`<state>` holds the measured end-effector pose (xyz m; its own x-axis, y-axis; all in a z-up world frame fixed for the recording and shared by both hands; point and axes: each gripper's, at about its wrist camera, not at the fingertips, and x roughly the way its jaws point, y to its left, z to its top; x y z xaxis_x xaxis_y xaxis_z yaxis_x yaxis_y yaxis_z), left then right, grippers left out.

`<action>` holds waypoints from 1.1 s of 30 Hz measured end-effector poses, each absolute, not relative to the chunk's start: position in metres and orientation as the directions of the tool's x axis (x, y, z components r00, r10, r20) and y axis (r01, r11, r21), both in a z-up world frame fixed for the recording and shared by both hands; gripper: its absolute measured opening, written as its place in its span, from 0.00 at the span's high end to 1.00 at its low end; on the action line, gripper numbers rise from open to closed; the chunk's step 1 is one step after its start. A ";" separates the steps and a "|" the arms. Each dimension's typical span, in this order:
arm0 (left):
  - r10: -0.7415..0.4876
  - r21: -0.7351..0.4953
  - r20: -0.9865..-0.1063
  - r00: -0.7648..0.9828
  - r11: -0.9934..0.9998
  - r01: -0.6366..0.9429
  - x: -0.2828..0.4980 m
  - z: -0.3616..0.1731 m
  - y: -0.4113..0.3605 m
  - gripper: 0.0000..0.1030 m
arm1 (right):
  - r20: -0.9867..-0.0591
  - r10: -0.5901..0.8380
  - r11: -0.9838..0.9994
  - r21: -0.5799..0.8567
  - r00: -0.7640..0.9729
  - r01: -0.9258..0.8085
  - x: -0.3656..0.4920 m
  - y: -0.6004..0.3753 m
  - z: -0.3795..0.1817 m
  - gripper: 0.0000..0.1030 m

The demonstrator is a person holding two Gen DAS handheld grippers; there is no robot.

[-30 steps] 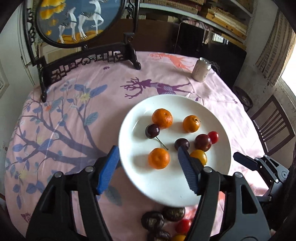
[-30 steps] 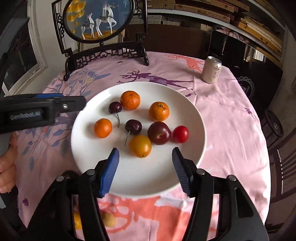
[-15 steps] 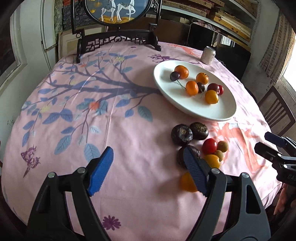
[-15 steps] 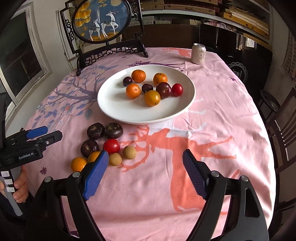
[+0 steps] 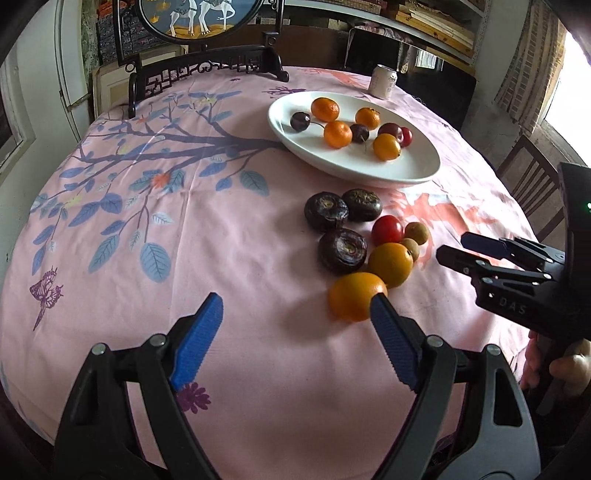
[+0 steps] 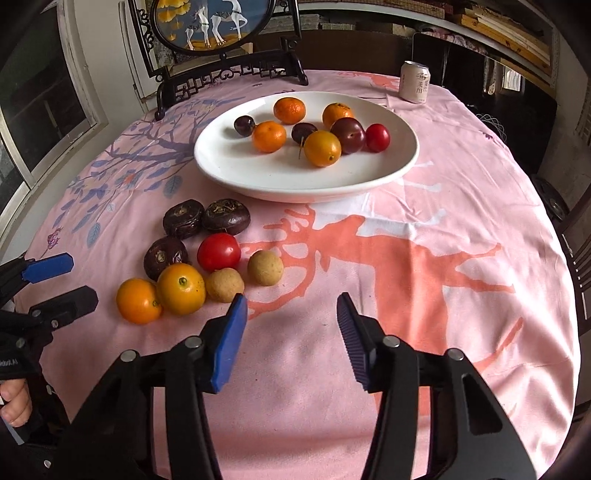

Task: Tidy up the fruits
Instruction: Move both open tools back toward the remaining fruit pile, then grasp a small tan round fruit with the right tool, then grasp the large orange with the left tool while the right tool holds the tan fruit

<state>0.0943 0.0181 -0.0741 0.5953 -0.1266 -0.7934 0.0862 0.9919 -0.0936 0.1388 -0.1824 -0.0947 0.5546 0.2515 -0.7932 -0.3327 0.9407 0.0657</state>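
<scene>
Blue-padded left gripper (image 5: 295,330) hangs spread wide over the pink tablecloth (image 5: 229,236), holding nothing; its right pad sits just beside the nearest orange (image 5: 352,295), touching or not, can't tell. Right gripper (image 6: 291,317) also released and empty, low over the cloth, just right of the loose pile.

Pile, near to far: second orange (image 6: 181,288), two tan longans (image 6: 224,285), red tomato (image 6: 218,252), three dark water chestnuts (image 6: 183,218).

Beyond that: white plate (image 6: 258,177) with eight fruits on it already. Can (image 6: 415,82) and framed deer screen (image 6: 210,22) at the far edge.

Judgement: oranges are light, round and firm-skinned, and will roll if nudged. Pads should straddle the widest part with moderate squeeze. Tomato is softer, so go gentler. Longans are small and need the pads centred.
</scene>
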 end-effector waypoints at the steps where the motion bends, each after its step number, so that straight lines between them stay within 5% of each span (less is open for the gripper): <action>1: -0.129 -0.093 -0.796 0.592 0.992 0.091 0.093 -0.075 0.017 0.19 | -0.799 0.250 0.939 0.062 0.547 -0.338 0.142 -0.180 -0.097 0.53; 7: -0.153 -0.110 -0.806 0.572 0.988 0.110 0.091 -0.079 0.012 0.19 | -0.808 0.252 0.924 0.038 0.533 -0.380 0.167 -0.161 -0.109 0.61; 8: -0.158 -0.114 -0.807 0.568 0.987 0.112 0.091 -0.080 0.011 0.19 | -0.800 0.252 0.919 0.021 0.545 -0.393 0.169 -0.157 -0.109 0.74; 9: -0.163 -0.120 -0.810 0.564 0.986 0.114 0.092 -0.081 0.011 0.19 | -0.802 0.254 0.915 0.019 0.540 -0.403 0.172 -0.153 -0.108 0.76; 29: -0.180 -0.117 -0.854 0.489 0.980 0.158 0.115 -0.106 -0.024 0.20 | -0.776 0.317 0.938 0.172 0.545 -0.300 0.122 -0.214 -0.086 0.76; 33: -0.176 -0.110 -0.849 0.498 0.981 0.159 0.117 -0.106 -0.026 0.30 | -0.780 0.321 0.937 0.177 0.538 -0.302 0.123 -0.212 -0.088 0.76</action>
